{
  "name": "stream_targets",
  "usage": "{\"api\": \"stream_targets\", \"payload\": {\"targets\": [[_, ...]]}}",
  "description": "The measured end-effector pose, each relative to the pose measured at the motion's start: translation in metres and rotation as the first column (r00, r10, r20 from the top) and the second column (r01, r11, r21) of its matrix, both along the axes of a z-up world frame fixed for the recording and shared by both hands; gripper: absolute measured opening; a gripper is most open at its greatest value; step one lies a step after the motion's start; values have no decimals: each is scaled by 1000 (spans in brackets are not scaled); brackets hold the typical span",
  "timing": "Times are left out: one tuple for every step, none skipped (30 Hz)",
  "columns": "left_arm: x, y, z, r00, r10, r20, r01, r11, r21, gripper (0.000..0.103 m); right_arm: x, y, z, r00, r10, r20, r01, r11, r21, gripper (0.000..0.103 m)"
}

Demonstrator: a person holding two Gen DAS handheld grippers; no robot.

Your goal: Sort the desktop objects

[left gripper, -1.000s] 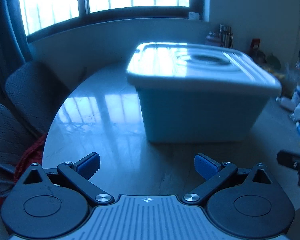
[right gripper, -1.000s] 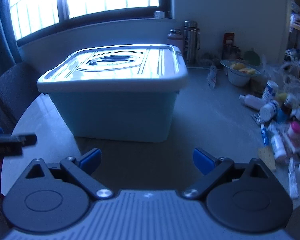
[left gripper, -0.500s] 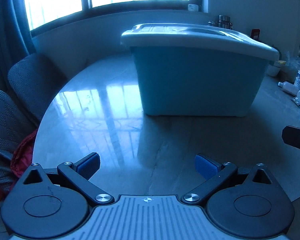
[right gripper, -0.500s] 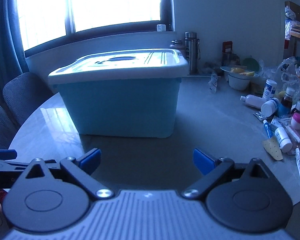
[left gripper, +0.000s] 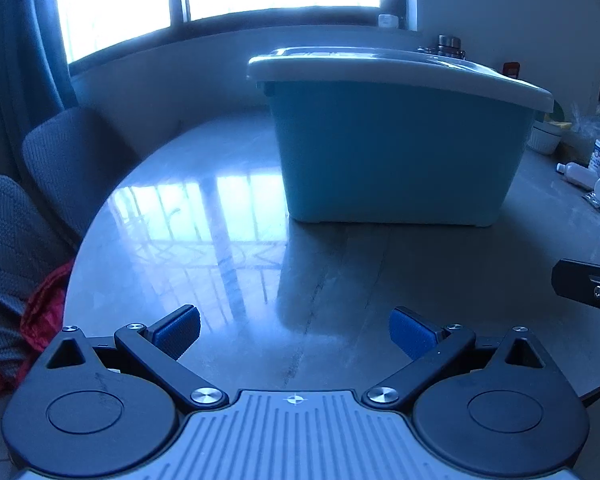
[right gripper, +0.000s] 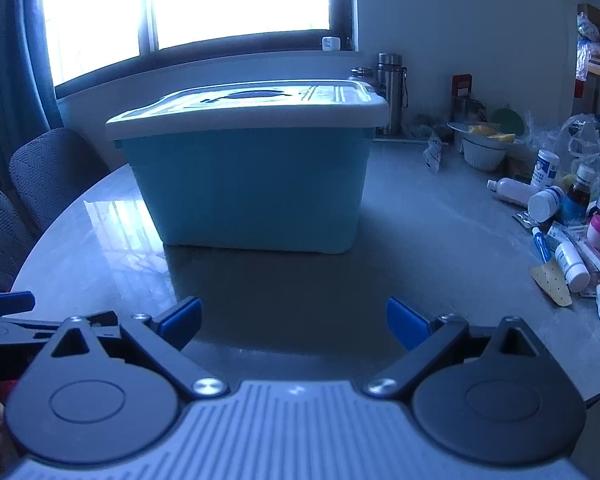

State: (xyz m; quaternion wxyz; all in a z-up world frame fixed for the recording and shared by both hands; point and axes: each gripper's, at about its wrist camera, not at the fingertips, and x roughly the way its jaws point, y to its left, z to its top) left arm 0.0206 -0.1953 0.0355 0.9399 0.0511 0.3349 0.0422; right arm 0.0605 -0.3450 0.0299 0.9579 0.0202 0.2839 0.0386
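The round counter (right gripper: 440, 240) is the landmark. Behind it runs a bright window (right gripper: 240, 0) with a dark sill, where a small white jar (right gripper: 331, 43) stands. A blue curtain (left gripper: 16, 52) hangs at the window's left end. At the counter's left edge stand two grey woven chairs (left gripper: 72, 160) — something red (left gripper: 46, 308), perhaps cloth, lies on the nearer one. At the counter's far edge, against the wall, stands a steel flask (right gripper: 391, 92).
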Motion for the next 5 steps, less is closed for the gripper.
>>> {"api": "stream_targets", "payload": {"targets": [[0,0,1,1000,0,0,0,1000,3,102,0,1,0,1000,-1,0,1,1000,1,99],[1,0,1,1000,-2,-1,2,1000,4,102,0,1,0,1000,-1,0,1,1000,1,99],[1,1,1,1000,-4,-2,4,1000,0,102,1,2,0,1000,-1,0,1,1000,2,99],[1,1,1,1000,-3,-2,3,1000,-3,102,1,2,0,1000,-3,-1,3,1000,2,99],[1,2,1,1000,-1,-3,1,1000,-3,102,1,2,-1,1000,-6,-1,6,1000,1,99]]}}
